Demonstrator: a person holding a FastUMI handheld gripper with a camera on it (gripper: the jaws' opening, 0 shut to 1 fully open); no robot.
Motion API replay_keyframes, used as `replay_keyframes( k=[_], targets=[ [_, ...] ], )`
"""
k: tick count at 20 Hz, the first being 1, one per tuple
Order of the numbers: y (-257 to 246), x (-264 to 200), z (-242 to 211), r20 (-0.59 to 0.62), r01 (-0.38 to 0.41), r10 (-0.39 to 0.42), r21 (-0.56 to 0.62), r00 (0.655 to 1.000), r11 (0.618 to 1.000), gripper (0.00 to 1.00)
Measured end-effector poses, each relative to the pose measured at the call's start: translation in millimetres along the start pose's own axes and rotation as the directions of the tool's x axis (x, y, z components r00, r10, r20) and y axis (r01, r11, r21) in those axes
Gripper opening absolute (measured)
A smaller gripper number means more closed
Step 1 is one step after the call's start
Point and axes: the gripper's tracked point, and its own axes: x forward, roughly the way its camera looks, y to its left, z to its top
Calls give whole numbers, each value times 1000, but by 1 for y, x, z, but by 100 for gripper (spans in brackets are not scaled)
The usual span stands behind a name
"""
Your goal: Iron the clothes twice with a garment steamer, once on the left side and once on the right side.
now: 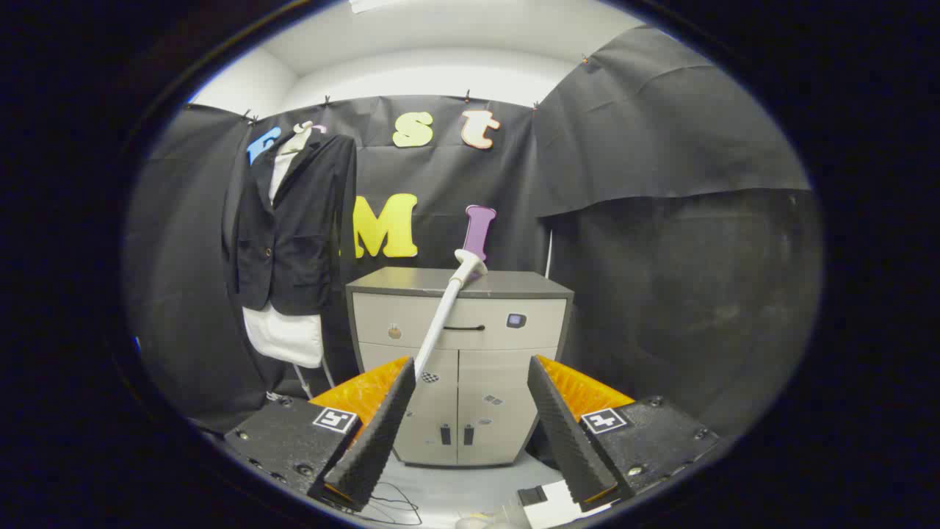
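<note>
A dark jacket (294,235) over a white shirt (285,336) hangs on a stand against the booth wall, beyond and to the left of my fingers. The garment steamer (448,308), a slim white wand, leans against the front of a grey cabinet (514,283), with its head resting on the cabinet top. Its lower end drops behind my left finger (382,426). My gripper (470,367) is open, with nothing between the fingers. It faces the cabinet from a short way back.
The cabinet has a drawer with a dark handle (464,328) and two lower doors. It stands just right of the hanging clothes. A thin dark cable (389,507) and a white object (558,507) lie on the light floor below my fingers.
</note>
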Motion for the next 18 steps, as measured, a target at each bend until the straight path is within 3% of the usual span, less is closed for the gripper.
replay_keyframes(
  k=[11,18],
  targets=[
    [2,-7,2,6,6,-6,-67,1000,998,96],
    [3,-3,18,16,17,-17,-20,1000,1000,96]
  ],
)
